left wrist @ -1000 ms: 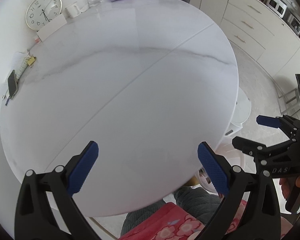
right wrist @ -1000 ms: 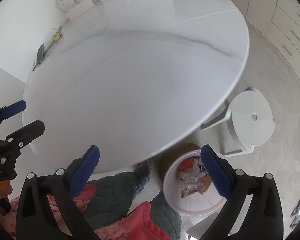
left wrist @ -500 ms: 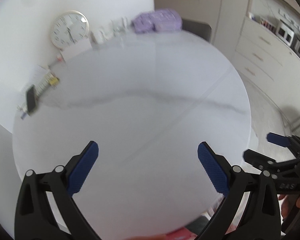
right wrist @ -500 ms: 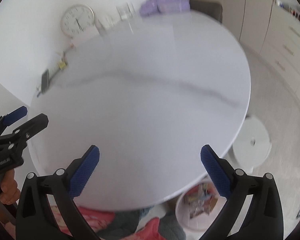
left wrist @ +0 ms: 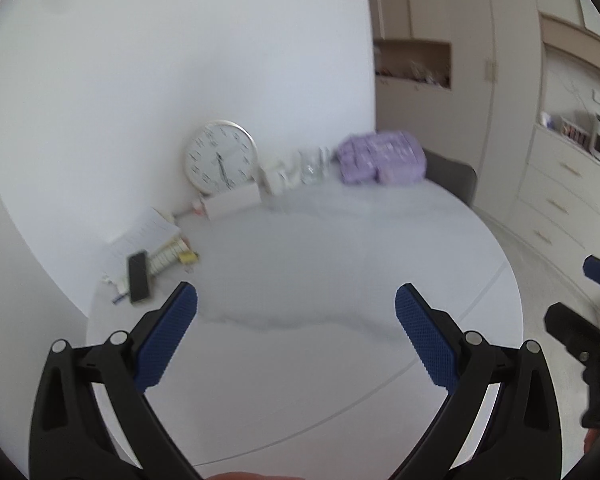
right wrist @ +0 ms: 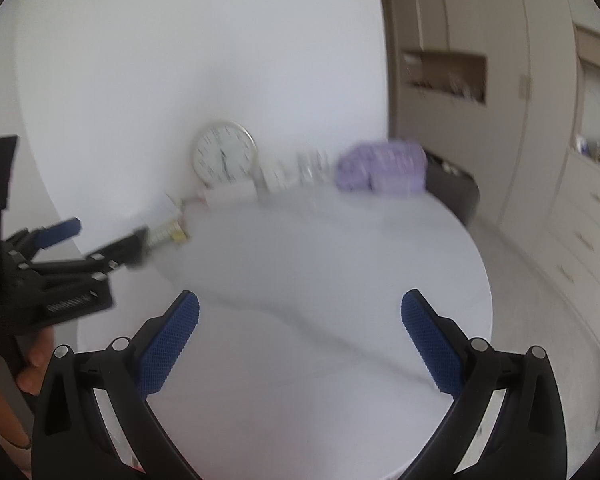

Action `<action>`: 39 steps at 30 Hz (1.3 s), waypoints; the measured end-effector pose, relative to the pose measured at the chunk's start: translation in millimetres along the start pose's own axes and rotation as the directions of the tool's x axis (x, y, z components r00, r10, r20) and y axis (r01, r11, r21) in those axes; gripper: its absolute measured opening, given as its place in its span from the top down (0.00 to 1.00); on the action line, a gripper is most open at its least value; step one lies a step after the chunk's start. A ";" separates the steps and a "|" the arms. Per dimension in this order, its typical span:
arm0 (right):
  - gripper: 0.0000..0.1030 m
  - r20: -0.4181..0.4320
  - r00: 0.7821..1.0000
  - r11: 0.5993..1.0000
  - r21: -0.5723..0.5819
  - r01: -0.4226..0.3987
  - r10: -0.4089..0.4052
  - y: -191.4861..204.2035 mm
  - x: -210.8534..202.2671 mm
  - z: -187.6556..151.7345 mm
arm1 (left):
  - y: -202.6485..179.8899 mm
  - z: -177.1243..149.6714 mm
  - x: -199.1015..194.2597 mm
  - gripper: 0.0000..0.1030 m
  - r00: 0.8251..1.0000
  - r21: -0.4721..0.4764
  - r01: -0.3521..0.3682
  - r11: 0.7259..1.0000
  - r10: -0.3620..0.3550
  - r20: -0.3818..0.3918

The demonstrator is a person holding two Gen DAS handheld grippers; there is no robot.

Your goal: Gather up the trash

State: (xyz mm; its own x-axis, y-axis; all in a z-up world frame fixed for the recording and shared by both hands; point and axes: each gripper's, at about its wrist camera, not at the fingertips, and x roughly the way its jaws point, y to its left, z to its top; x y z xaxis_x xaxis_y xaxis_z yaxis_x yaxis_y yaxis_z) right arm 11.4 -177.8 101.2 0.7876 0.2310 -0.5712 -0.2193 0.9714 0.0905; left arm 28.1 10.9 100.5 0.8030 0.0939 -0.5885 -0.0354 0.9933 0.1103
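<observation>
My left gripper (left wrist: 296, 300) is open and empty above the near part of a round white marble table (left wrist: 320, 280). My right gripper (right wrist: 300, 308) is open and empty too, above the same table (right wrist: 320, 264). Each gripper shows in the other's view: the right gripper at the right edge of the left wrist view (left wrist: 588, 320), the left gripper at the left of the right wrist view (right wrist: 88, 240). No trash and no bin are in view now. Both views are blurred.
At the table's far edge stand a wall clock (left wrist: 219, 156), a white box (left wrist: 232, 202), cups and glasses (left wrist: 300, 168) and a purple pack (left wrist: 382, 156). A phone (left wrist: 138, 276) and papers (left wrist: 148, 236) lie at the left edge. Cabinets (left wrist: 560, 184) stand to the right.
Both grippers have tilted up and away from the floor. The white bin with trash, the stool and the person's lap have dropped out of view. Both grippers stayed open.
</observation>
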 end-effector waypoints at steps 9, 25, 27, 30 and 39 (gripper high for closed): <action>0.02 0.109 0.989 0.994 -0.045 -0.095 0.099 1.0 -39.1 27.6 | -8.8 0.8 -31.2 0.08 0.998 -0.076 -0.054 0.996 0.055 0.006; 0.02 0.103 0.988 0.993 -0.045 -0.110 0.114 -6.3 -45.9 19.5 | -23.7 -6.8 -33.7 0.08 0.999 -0.092 -0.044 0.995 0.045 0.000; 0.02 0.102 0.989 0.994 -0.043 -0.103 0.107 -7.2 -43.8 20.4 | -24.5 -5.9 -30.4 0.08 0.999 -0.089 -0.039 0.995 0.039 -0.002; 0.02 0.096 0.990 0.995 -0.037 -0.096 0.099 -8.3 -42.6 21.2 | -25.4 -4.2 -23.6 0.08 1.000 -0.083 -0.026 0.996 0.025 -0.013; 0.02 0.078 0.993 0.996 -0.013 -0.083 0.084 -9.6 -32.4 22.4 | -23.7 -3.0 -11.4 0.08 0.999 -0.066 -0.006 0.998 0.004 -0.032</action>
State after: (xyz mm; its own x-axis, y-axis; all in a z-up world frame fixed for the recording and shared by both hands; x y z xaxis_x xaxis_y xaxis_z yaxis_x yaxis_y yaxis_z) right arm 0.9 -193.4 137.1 0.8093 0.3149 -0.4958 -0.2912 0.9482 0.1270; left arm 18.0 -13.5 102.2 0.7834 0.0998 -0.6134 -0.0794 0.9950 0.0605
